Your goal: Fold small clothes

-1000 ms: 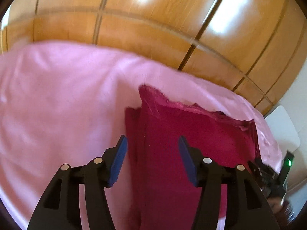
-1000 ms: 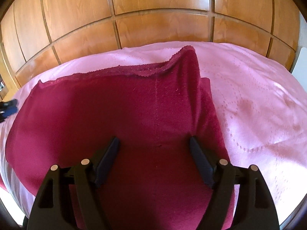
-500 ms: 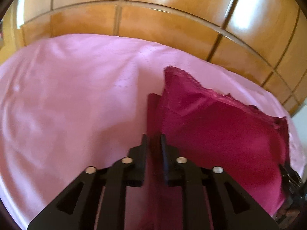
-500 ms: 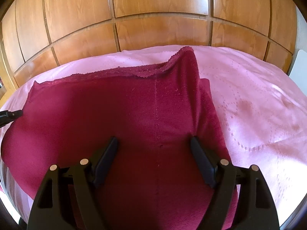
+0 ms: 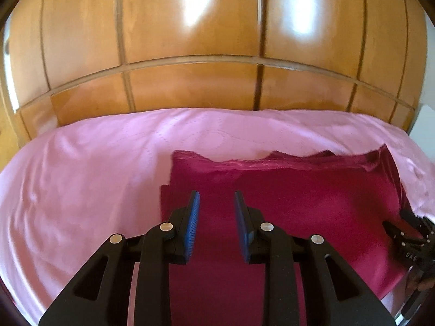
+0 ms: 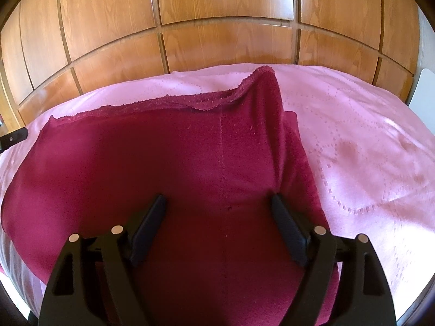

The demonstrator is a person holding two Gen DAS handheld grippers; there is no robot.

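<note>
The only writing in view is a faint marking that looks like "DAS" on the body of the right gripper [image 5: 413, 240], seen at the right edge of the left wrist view; it is too small to read with certainty. A dark red garment [image 6: 190, 163] with a lace-trimmed far edge lies spread on a pink bedspread [image 6: 367, 141], one corner folded over a second layer on its right side in the right wrist view. A straight seam runs down its middle. The left gripper [image 5: 217, 212] hangs over the garment's left part with its blue-padded fingers [image 5: 193, 217] parted by a moderate gap and nothing between them. In its own view, the right gripper [image 6: 218, 217] stands with its jaws spread wide over the cloth, empty as well. The tip of the left gripper [image 6: 13, 140] shows at the left edge of that view, beside the garment's far left corner. The bedspread bears a stitched dotted pattern, and behind the bed rises a glossy wooden panelled wall [image 6: 217, 27] with bright reflections.
</note>
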